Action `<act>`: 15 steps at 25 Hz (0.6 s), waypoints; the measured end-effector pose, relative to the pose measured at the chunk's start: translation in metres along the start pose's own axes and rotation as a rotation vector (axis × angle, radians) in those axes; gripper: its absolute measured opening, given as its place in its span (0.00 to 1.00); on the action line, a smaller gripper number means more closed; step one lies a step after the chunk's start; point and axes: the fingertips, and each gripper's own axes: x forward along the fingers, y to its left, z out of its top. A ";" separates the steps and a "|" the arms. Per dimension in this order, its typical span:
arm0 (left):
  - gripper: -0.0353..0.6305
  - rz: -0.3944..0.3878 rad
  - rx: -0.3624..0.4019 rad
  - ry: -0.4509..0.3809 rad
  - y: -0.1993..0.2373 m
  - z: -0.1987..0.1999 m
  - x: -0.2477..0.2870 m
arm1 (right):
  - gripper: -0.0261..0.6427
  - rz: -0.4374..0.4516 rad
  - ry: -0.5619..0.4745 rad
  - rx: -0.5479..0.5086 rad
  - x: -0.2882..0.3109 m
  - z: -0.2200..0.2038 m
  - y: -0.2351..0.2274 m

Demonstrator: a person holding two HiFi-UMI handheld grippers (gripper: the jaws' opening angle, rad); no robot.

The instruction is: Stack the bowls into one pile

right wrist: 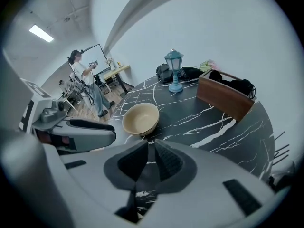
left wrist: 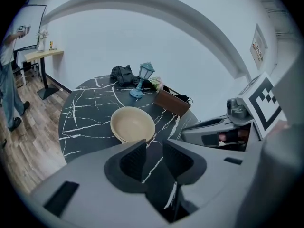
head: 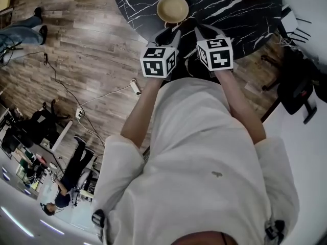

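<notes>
A pile of cream bowls (head: 172, 9) sits nested on the round black marble table (head: 235, 9), close to its near left edge. The left gripper view shows the pile (left wrist: 133, 124) just beyond the jaws, and in the right gripper view the pile (right wrist: 140, 118) lies ahead and slightly left. My left gripper (head: 170, 33) hovers short of the bowls, open, with nothing between its pads (left wrist: 134, 158). My right gripper (head: 203, 32) hangs beside it, and only a slim empty gap shows between its jaws. Neither gripper touches the pile.
A blue lantern (left wrist: 145, 77), a dark bag (left wrist: 122, 74) and a brown box (right wrist: 223, 99) stand at the table's far side. A black chair (head: 299, 88) is at the right. A power strip (head: 135, 87) and cables lie on the wooden floor. A person (right wrist: 88, 80) stands further off.
</notes>
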 end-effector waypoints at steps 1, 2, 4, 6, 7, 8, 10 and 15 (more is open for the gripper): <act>0.21 0.002 -0.005 -0.004 -0.007 -0.002 -0.002 | 0.11 0.003 -0.006 -0.008 -0.005 -0.002 -0.001; 0.21 0.005 -0.009 -0.009 -0.013 -0.003 -0.004 | 0.09 0.007 -0.011 -0.016 -0.010 -0.003 -0.002; 0.21 0.011 -0.012 -0.023 -0.025 -0.006 -0.009 | 0.08 0.020 -0.021 -0.033 -0.018 -0.007 -0.003; 0.20 0.018 -0.012 -0.039 -0.035 -0.009 -0.014 | 0.08 0.034 -0.030 -0.052 -0.025 -0.012 -0.002; 0.19 0.021 -0.013 -0.045 -0.040 -0.011 -0.017 | 0.08 0.041 -0.034 -0.062 -0.029 -0.014 -0.002; 0.19 0.025 -0.016 -0.052 -0.044 -0.014 -0.020 | 0.07 0.048 -0.037 -0.071 -0.033 -0.017 -0.001; 0.17 0.033 -0.029 -0.072 -0.053 -0.019 -0.028 | 0.07 0.059 -0.046 -0.089 -0.042 -0.023 0.000; 0.15 0.056 -0.042 -0.121 -0.069 -0.024 -0.044 | 0.05 0.079 -0.088 -0.136 -0.067 -0.027 0.003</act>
